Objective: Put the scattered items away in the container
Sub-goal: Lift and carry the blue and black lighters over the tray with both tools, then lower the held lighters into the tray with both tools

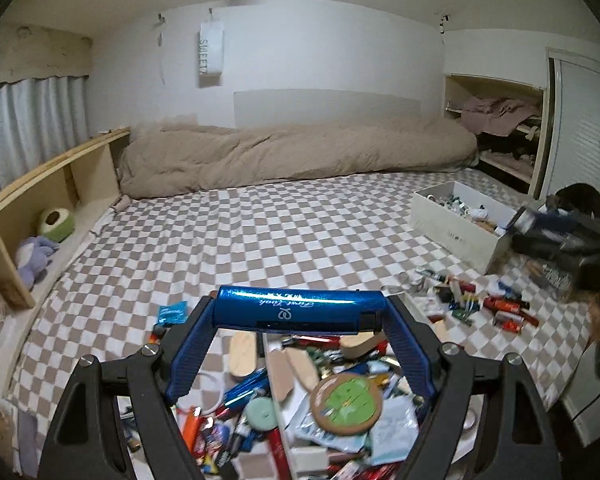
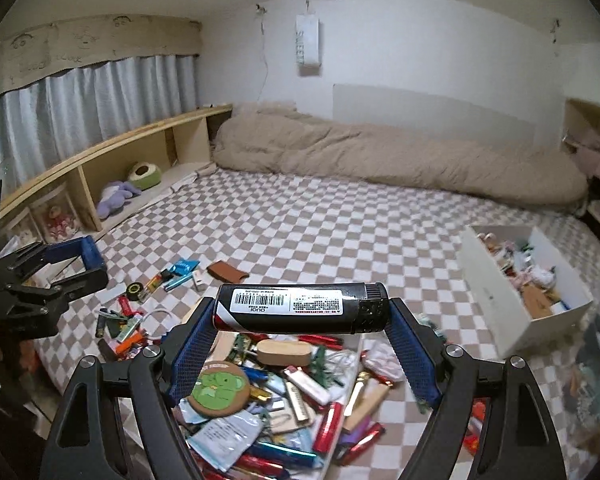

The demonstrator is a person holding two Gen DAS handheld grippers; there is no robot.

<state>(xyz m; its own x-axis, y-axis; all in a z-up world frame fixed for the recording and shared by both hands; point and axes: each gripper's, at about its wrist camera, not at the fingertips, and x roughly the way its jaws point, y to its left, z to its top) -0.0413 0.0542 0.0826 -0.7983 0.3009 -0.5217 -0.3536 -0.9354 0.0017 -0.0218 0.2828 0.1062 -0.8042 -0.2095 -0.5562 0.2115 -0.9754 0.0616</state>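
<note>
My left gripper [image 1: 300, 314] is shut on a shiny blue tube [image 1: 298, 310], held crosswise above a white tray [image 1: 278, 384] heaped with small items. My right gripper [image 2: 302, 314] is shut on a black tube with a barcode label [image 2: 300, 308], held crosswise above the same heaped tray [image 2: 350, 364]. A round green-and-brown coaster [image 2: 219, 387] lies on the heap. Scattered pens, tubes and packets [image 2: 140, 316] lie on the checkered blanket to the left. More lie by a white box [image 1: 456, 228], seen in the right wrist view too [image 2: 496, 292].
A beige duvet [image 2: 380, 160] lies rolled along the far wall. A wooden shelf [image 2: 112, 160] with plush toys runs along the left. The left gripper's body [image 2: 48, 280] shows at the left edge of the right wrist view. An open closet [image 1: 500, 128] is at far right.
</note>
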